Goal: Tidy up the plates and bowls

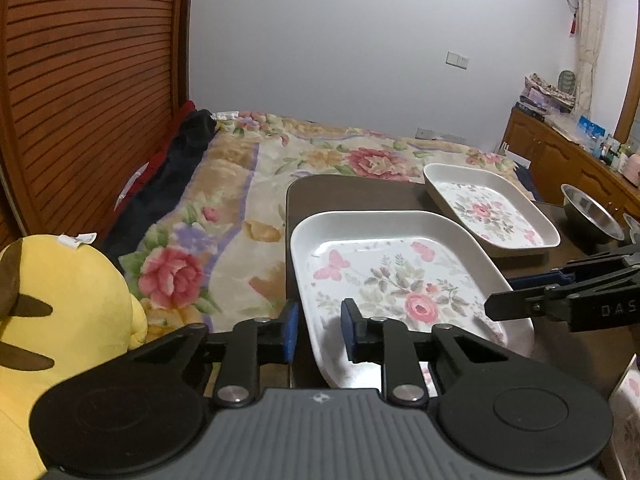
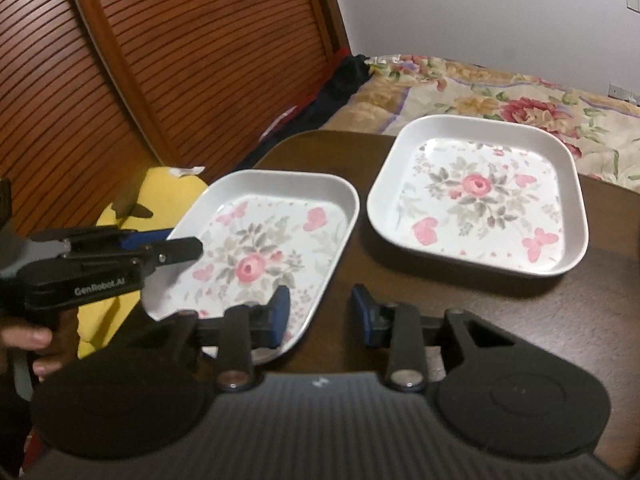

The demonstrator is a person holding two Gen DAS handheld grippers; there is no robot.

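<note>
Two white square floral plates sit on a dark brown table (image 1: 360,194) (image 2: 460,312). The near plate (image 1: 400,280) (image 2: 260,248) overhangs the table's left edge. The far plate (image 1: 492,208) (image 2: 480,200) lies flat further back. My left gripper (image 1: 319,330) is open, its jaws straddling the near plate's left rim; it also shows in the right wrist view (image 2: 176,242). My right gripper (image 2: 320,314) is open, its jaws straddling the same plate's right rim; it enters the left wrist view (image 1: 516,294) from the right. A steel bowl (image 1: 592,214) stands at the far right.
A bed with a floral blanket (image 1: 260,184) lies beyond and left of the table. A yellow plush toy (image 1: 60,312) sits at the left. A slatted wooden headboard (image 1: 88,80) stands behind. A wooden dresser (image 1: 560,152) with clutter is at the right.
</note>
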